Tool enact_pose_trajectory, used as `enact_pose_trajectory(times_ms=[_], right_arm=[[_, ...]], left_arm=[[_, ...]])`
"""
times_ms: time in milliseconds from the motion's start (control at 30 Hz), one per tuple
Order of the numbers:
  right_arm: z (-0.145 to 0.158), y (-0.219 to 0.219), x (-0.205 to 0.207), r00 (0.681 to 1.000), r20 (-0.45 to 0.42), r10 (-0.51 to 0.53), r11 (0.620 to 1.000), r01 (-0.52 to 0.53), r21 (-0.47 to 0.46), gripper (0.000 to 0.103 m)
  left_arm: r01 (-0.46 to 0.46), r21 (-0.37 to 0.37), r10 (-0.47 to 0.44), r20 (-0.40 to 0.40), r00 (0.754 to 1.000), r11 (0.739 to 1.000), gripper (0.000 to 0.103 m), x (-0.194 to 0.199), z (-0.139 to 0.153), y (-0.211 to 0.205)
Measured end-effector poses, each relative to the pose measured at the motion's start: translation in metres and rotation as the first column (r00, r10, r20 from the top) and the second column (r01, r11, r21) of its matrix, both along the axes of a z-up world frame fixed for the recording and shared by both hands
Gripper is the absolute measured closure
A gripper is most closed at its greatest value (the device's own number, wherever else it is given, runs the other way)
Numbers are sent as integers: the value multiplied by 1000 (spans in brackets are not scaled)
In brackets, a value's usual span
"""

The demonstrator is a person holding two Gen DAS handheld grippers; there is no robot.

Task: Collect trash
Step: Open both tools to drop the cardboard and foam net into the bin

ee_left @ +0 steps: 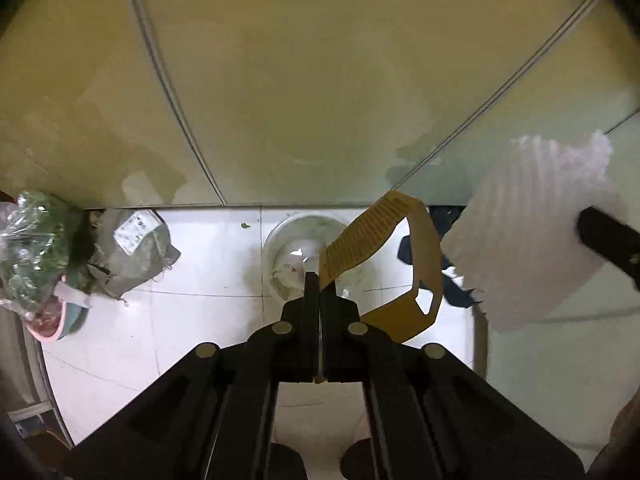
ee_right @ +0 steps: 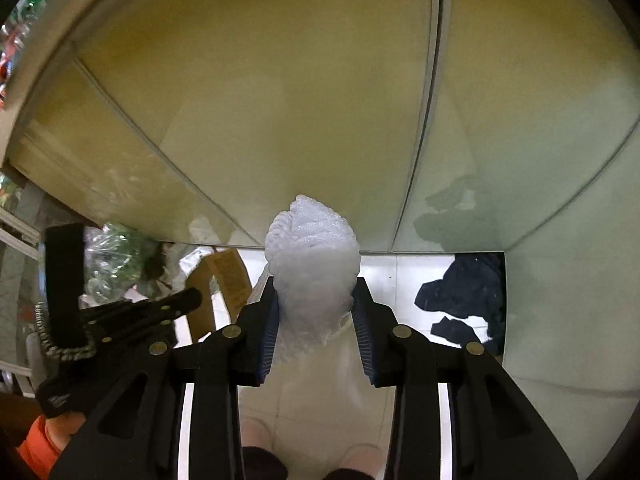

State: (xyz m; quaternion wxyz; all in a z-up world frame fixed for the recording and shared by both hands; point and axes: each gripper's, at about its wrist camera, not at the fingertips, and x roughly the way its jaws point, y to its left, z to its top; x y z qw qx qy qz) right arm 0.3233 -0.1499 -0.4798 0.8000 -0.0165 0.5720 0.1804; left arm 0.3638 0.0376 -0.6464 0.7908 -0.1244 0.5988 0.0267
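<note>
My left gripper (ee_left: pixel 319 280) is shut on a yellow-brown ribbed paper strip (ee_left: pixel 372 236) that curls up and to the right of the closed fingers. My right gripper (ee_right: pixel 314 292) is shut on a white foam wrap (ee_right: pixel 312 248), which bulges up between the blue pads (ee_right: pixel 269 320). The foam wrap also shows at the right of the left wrist view (ee_left: pixel 532 232), with a right finger (ee_left: pixel 608 240) on it. The left gripper and its strip (ee_right: pixel 224 276) show at the left of the right wrist view. Both are held above a white tiled floor (ee_left: pixel 200 264).
A clear glass bowl (ee_left: pixel 292 252) sits on the floor below the left gripper. A grey bag (ee_left: pixel 132 252) and a clear bag of greens (ee_left: pixel 32 240) lie at the left. Dark blue cloth (ee_right: pixel 468 292) lies at the right. Pale cabinet panels (ee_left: pixel 320 80) rise behind.
</note>
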Motion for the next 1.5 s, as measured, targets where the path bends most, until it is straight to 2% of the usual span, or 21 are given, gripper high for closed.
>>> enact_pose_trajectory(times_ms=[200, 233, 367, 433, 600, 733, 800, 933, 1067, 1167, 1267, 1400, 1500], right_arm=[[-51, -1, 17, 1000, -11, -11, 1000, 11, 17, 71], [-58, 0, 19, 1000, -14, -10, 1000, 11, 20, 71], [-83, 5, 29, 1000, -25, -3, 1000, 4, 21, 71], [-92, 10, 31, 999, -32, 1, 1000, -1, 25, 71], [-113, 22, 32, 998, -55, 19, 999, -18, 32, 66], [-126, 26, 34, 993, -119, 9, 999, -3, 53, 43], [-128, 27, 34, 991, -136, 13, 998, -5, 61, 43], [-118, 27, 30, 991, -134, 10, 1000, -6, 25, 43], [-86, 23, 24, 993, -120, 10, 1000, -10, 0, 43], [-57, 20, 20, 995, -95, 14, 999, -17, -32, 43], [-12, 17, 14, 997, -72, 7, 999, -10, -39, 43], [47, 17, 5, 999, -44, -10, 1000, 9, -28, 43], [104, 20, -3, 1000, 1, -25, 999, 25, -27, 43]], left_arm=[[33, -15, -33, -25, 999, 999, 99, 25, -58, -4], [38, -16, -39, -32, 999, 999, 92, 29, -67, -4], [43, -16, -44, -44, 998, 999, 77, 36, -87, -1], [35, -33, -36, -42, 998, 999, 66, 35, -92, 6], [1, -30, -2, -30, 1000, 1000, 64, 25, -91, 23], [-10, -7, 10, -20, 1000, 1000, 64, 15, -79, 32], [-9, -3, 9, -13, 1000, 1000, 64, 11, -71, 34], [-4, -3, 4, 7, 1000, 1000, 63, 3, -41, 34], [4, -9, -4, 18, 1000, 1000, 63, -2, -6, 31], [17, -15, -17, 34, 999, 1000, 63, -6, 34, 27], [31, -9, -30, 61, 998, 999, 61, -11, 80, 24], [41, -10, -40, 114, 993, 999, 58, -20, 157, 22], [53, 0, -53, 157, 986, 999, 58, -27, 216, 22]])
